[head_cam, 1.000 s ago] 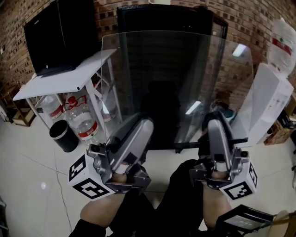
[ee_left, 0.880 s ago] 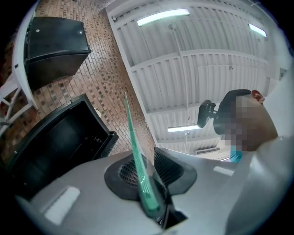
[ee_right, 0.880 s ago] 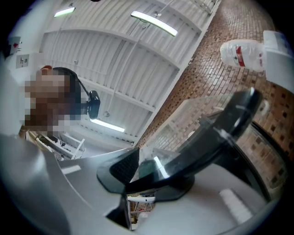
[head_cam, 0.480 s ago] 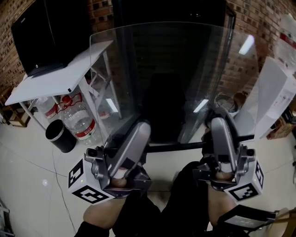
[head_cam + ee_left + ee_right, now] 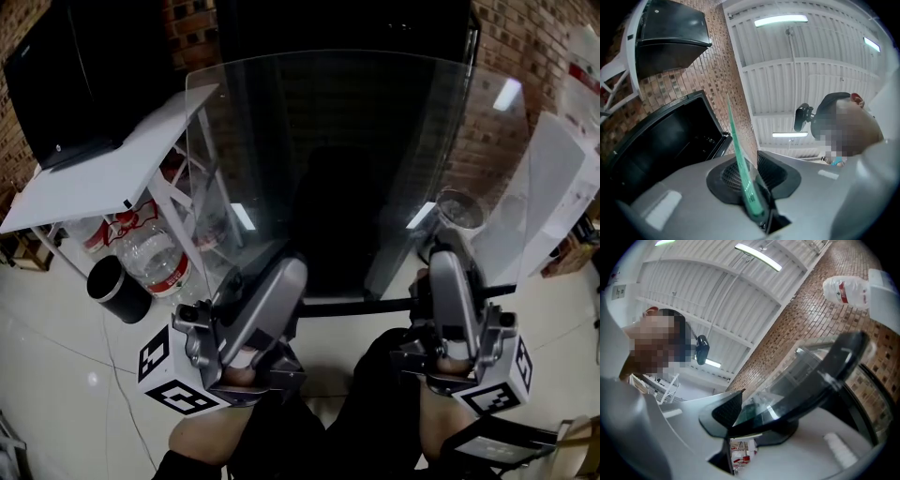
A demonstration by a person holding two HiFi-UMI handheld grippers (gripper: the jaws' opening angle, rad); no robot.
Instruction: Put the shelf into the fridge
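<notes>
You've brought the glass shelf (image 5: 356,159) nearer the black fridge (image 5: 337,28). Your left hand-held gripper (image 5: 281,272) pinches its near edge narrowly; the right hand-held gripper (image 5: 441,258) clamps it wider. Still carrying: next, level it and slide it straight ahead of both.

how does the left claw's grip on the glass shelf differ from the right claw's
The left claw pinches the bare greenish edge of the glass shelf with jaws narrow; the right claw clamps across the shelf's black trim strip, jaws wider. In the head view the left claw leans inward, the right stands straighter. Both are shut on the shelf's near edge.
</notes>
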